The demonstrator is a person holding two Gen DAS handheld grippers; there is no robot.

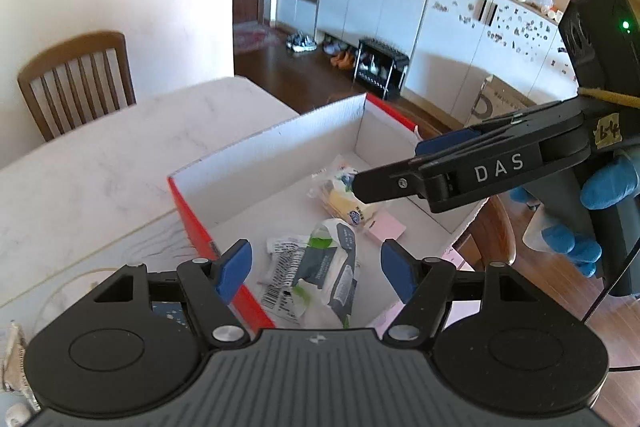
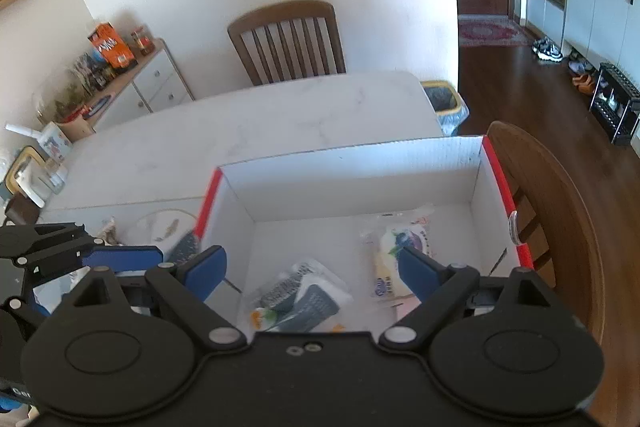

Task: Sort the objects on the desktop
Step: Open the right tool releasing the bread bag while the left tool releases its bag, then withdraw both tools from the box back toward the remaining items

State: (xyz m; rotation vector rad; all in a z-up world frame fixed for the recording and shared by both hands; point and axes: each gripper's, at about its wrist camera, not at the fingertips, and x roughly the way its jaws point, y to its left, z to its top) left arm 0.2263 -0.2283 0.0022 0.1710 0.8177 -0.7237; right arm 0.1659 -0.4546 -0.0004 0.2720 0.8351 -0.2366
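The red-sided cardboard box with white interior [image 2: 360,179] sits at the edge of my white marble-patterned table [image 2: 280,115]. Inside lie a grey-and-white crinkled plastic packet [image 1: 332,267], a yellow-and-white sealed snack packet [image 2: 394,267] and a pink paper notepad [image 1: 386,227], close together on the box floor. My left gripper [image 1: 316,269] hangs above the near rim, fingers spread, holding nothing. My right gripper [image 2: 312,271] hovers over the box, likewise spread and empty

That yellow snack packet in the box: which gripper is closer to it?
The right gripper. Its tip hangs right over the yellow snack packet in the cardboard box. The left gripper sits back at the box's near edge, above the grey-and-white packet.
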